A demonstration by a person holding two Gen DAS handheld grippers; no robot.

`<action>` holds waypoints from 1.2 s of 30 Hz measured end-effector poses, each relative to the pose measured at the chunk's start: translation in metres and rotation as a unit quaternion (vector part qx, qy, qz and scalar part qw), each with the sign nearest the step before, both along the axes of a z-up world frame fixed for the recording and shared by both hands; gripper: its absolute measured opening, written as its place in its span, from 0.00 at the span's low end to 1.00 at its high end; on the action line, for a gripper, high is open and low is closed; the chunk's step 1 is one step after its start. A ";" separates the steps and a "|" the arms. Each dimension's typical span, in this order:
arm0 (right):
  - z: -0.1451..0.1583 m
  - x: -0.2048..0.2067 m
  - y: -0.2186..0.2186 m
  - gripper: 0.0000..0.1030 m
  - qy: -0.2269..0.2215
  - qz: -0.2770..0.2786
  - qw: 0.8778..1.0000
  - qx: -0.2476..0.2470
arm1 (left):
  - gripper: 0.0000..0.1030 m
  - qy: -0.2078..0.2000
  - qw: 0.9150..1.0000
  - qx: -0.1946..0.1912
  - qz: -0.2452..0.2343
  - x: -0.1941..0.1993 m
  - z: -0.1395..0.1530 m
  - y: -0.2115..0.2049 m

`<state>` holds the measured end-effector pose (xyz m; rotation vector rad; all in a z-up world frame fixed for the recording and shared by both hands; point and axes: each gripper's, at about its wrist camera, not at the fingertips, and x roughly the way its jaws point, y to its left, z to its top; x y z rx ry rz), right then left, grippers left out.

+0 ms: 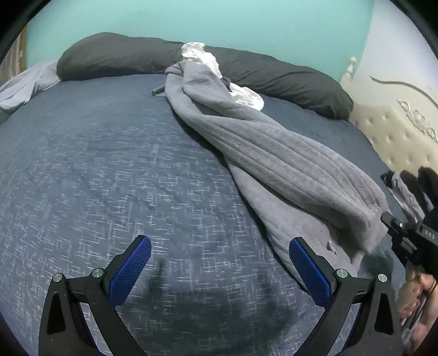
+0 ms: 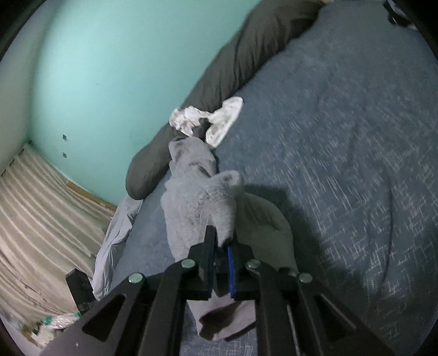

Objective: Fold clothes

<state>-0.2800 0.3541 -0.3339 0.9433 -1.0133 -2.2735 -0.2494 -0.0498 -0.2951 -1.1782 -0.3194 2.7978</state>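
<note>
A big bed (image 1: 95,164) with a dark blue cover fills most of both views. A long dark grey pillow (image 1: 115,59) lies along its far edge, by the green wall (image 1: 191,19).

A grey ribbed garment (image 1: 287,164) lies in a long twisted line across the bed, from near the pillow down to the right claw (image 2: 223,243). A small white cloth (image 1: 210,60) is bunched at the far end of the grey garment, touching it and the pillow.

The right claw is pinched on the near end of the grey garment, with the cloth between its two blue pads.

The left claw (image 1: 220,256) hangs over the bare blue cover, just beside the grey garment. Its pads are wide apart and hold nothing.
</note>
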 end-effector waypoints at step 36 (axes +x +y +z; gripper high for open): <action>-0.026 0.001 0.028 0.49 -0.075 -0.045 0.996 -0.012 | 1.00 -0.033 0.995 -0.026 -0.091 -0.005 -0.021 0.062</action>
